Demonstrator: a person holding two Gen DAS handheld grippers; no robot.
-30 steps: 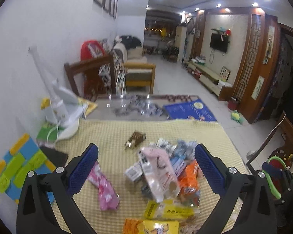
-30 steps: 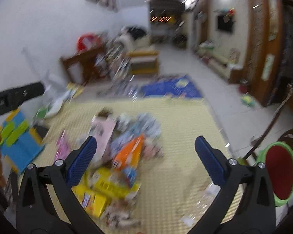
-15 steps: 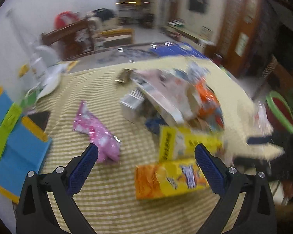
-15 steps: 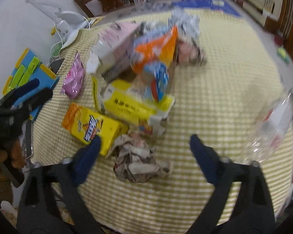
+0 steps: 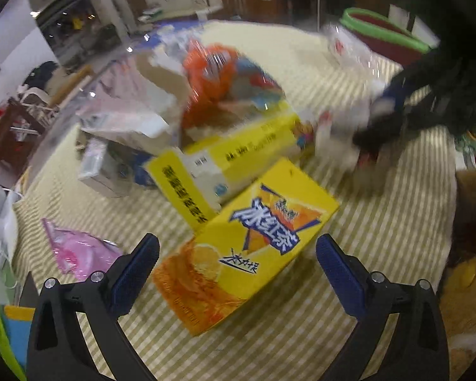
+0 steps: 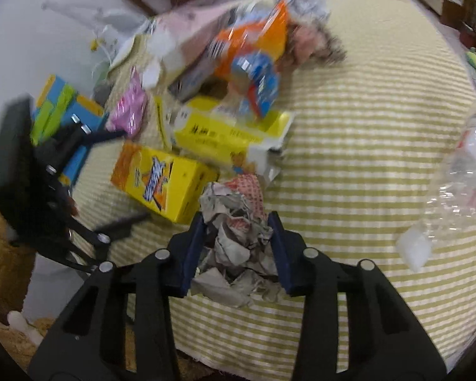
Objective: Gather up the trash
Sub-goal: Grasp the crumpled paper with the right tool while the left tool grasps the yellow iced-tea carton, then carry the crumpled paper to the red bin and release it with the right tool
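A pile of trash lies on a table with a yellow-green striped cloth (image 6: 365, 127). At the near edge of the pile sits a crumpled newspaper ball (image 6: 231, 203). My right gripper (image 6: 237, 219) points down at it, jaws closing, both blue pads pressed on its sides. In the left wrist view this gripper (image 5: 384, 120) is a dark blur at the right. My left gripper (image 5: 237, 239) is open, its fingers either side of a yellow-orange drink carton (image 5: 269, 209) without touching it. The carton (image 6: 165, 181) lies flat, just left of the paper ball.
Behind the carton are a flattened yellow box (image 5: 238, 155), an orange snack bag (image 5: 212, 70) and a pink wrapper (image 5: 79, 254). A clear plastic bag (image 6: 460, 171) lies at the table's right. A green-rimmed red basin (image 5: 384, 35) stands beyond the edge, and a blue-green toy (image 6: 63, 108) at the left.
Both grippers have dropped toward the table and tilted downward. The right jaws went from wide open to closed around the paper ball. The left gripper rolled and now straddles the carton.
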